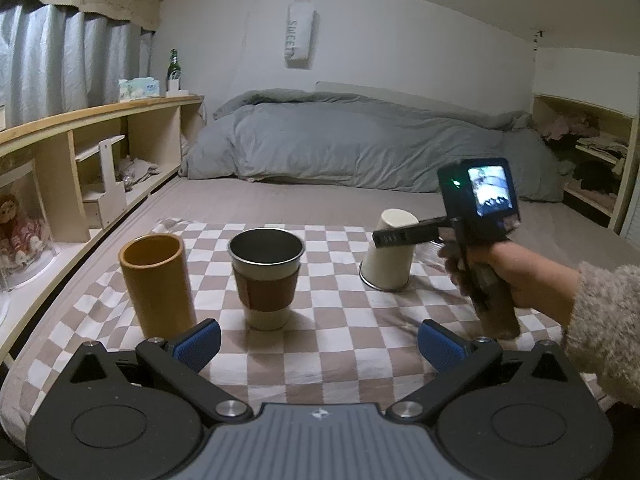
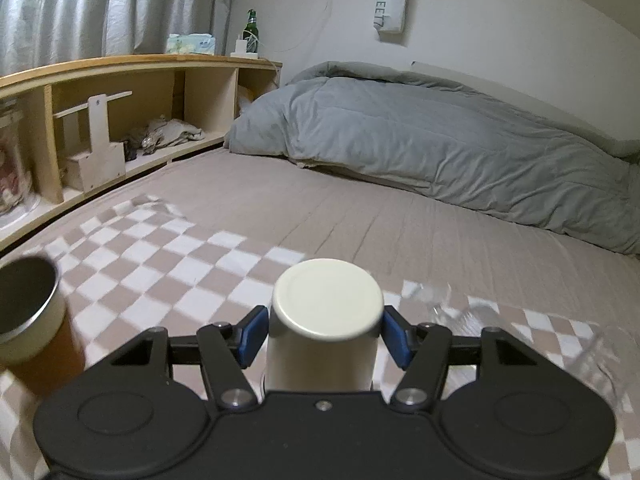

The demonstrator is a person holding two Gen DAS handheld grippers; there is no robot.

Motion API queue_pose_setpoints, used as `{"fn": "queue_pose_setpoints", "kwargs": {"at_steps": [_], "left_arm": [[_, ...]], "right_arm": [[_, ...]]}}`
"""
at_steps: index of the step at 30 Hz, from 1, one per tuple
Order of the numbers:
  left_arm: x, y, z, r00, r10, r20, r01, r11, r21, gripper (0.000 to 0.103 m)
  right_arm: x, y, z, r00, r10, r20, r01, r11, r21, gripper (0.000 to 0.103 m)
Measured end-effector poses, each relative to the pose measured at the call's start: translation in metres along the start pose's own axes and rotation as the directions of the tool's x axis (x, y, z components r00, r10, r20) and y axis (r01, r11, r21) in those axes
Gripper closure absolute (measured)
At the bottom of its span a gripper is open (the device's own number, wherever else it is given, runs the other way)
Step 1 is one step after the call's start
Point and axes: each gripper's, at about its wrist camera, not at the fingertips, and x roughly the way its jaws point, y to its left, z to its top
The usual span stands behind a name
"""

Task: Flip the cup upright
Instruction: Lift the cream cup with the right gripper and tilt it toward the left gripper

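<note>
A cream cup (image 1: 389, 254) stands upside down on the checkered cloth (image 1: 328, 332), slightly tilted, its metal rim at the bottom. In the right wrist view the cream cup (image 2: 326, 328) sits between the blue pads (image 2: 251, 334) of my right gripper (image 2: 325, 334), which touch its sides near the base end. In the left wrist view the right gripper (image 1: 404, 236) reaches the cup from the right. My left gripper (image 1: 320, 346) is open and empty, low over the near cloth.
An upright metal cup with a brown sleeve (image 1: 266, 276) and an upright orange tumbler (image 1: 156, 284) stand left of centre. A grey duvet (image 1: 360, 140) lies at the back. Wooden shelves (image 1: 100, 152) run along the left.
</note>
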Motion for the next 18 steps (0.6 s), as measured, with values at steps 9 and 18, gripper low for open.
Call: {"fn": "queue_pose_setpoints", "kwargs": {"at_steps": [9,18], "left_arm": [[0.004,-0.013,-0.001,1.000,-0.001,0.016,0.000,0.999,0.035,0.000],[0.007,-0.025,-0.002,1.000,-0.005,0.024,0.003,0.998,0.063,0.000]], "right_arm": [[-0.059,-0.019,-0.027,0.998,0.045,-0.042,-0.043,0.998,0.049,0.041],[-0.079,-0.026,-0.073,0.981,0.081,-0.176,-0.067,0.994,0.089,0.041]]}}
